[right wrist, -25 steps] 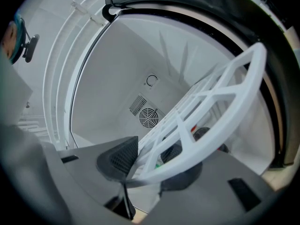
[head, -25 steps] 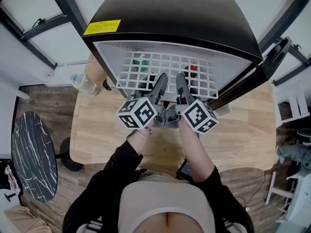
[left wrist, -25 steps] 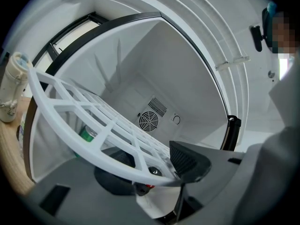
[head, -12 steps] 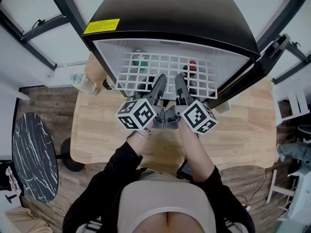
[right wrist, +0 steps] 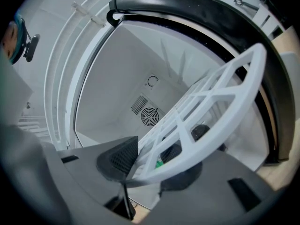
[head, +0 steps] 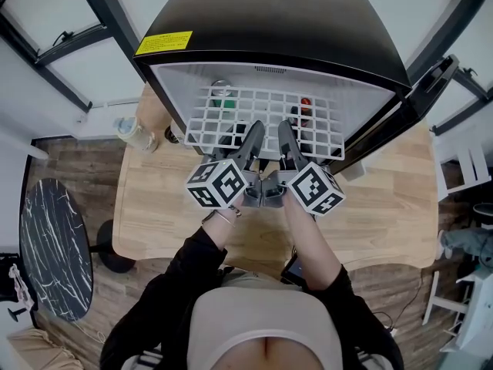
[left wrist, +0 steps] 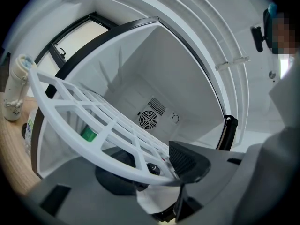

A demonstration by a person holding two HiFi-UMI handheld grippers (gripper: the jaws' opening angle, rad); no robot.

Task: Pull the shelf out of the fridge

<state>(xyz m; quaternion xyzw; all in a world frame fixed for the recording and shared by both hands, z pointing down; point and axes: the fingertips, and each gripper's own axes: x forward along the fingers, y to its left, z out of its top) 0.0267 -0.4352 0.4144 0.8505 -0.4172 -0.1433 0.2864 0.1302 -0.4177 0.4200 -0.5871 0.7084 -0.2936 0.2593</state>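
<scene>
Over the last second nothing has shifted. My left gripper [left wrist: 159, 172] and right gripper [right wrist: 150, 170] stay pinched side by side on the front rail of the white grid shelf [head: 266, 108], which projects partway out of the fridge [head: 277, 21] ahead of them. I judge the pull paused, with most of the travel still to do. The yellow label [head: 163, 43] beyond the left gripper is too small to read.

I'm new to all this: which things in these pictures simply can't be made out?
1. Items under the shelf: head view, its grid bars cover all but a green cap and a red cap.
2. Fridge door: head view, seen edge-on, so its inner face is hidden.
3. Bottle at the left: head view, label too small to read.
4. Dark object: head view, mostly covered by the person's right forearm.
</scene>
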